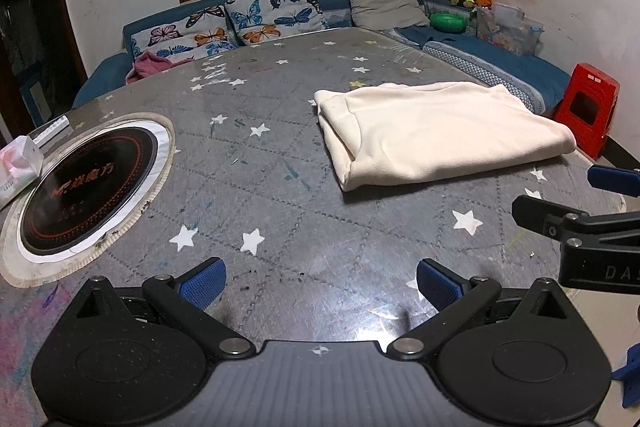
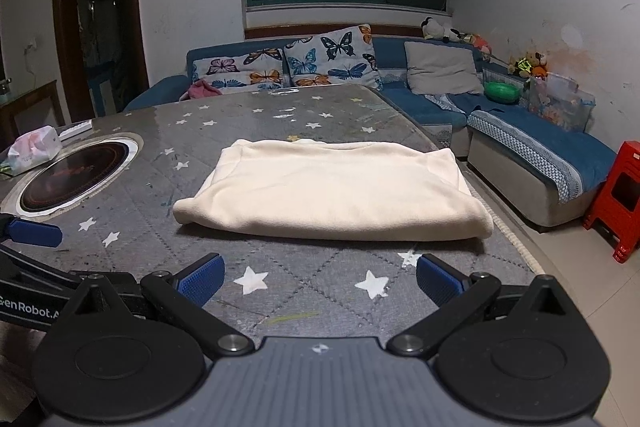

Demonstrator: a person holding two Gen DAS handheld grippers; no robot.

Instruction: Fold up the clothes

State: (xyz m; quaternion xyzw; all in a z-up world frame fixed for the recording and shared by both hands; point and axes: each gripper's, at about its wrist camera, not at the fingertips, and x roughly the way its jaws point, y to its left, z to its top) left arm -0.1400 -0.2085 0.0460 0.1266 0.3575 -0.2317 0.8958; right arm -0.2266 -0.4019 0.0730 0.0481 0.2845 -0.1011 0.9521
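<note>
A cream garment [image 1: 440, 131] lies folded into a flat rectangle on the grey star-patterned table [image 1: 280, 187]. In the right wrist view the same garment [image 2: 332, 187] sits straight ahead, its near edge rolled. My left gripper [image 1: 320, 285] is open over the bare table, short of the garment and to its left, holding nothing. My right gripper [image 2: 320, 281] is open too, a short way in front of the garment's near edge, empty. The right gripper's fingers [image 1: 612, 179] enter the left wrist view at the right edge. A left finger [image 2: 34, 231] shows at the left edge of the right wrist view.
A round black induction hob [image 1: 88, 187] is set in the table's left side, with a tissue pack [image 1: 20, 167] beside it. A blue sofa [image 2: 520, 131] with butterfly cushions [image 2: 332, 61] wraps behind and to the right. A red stool [image 2: 616, 199] stands on the floor.
</note>
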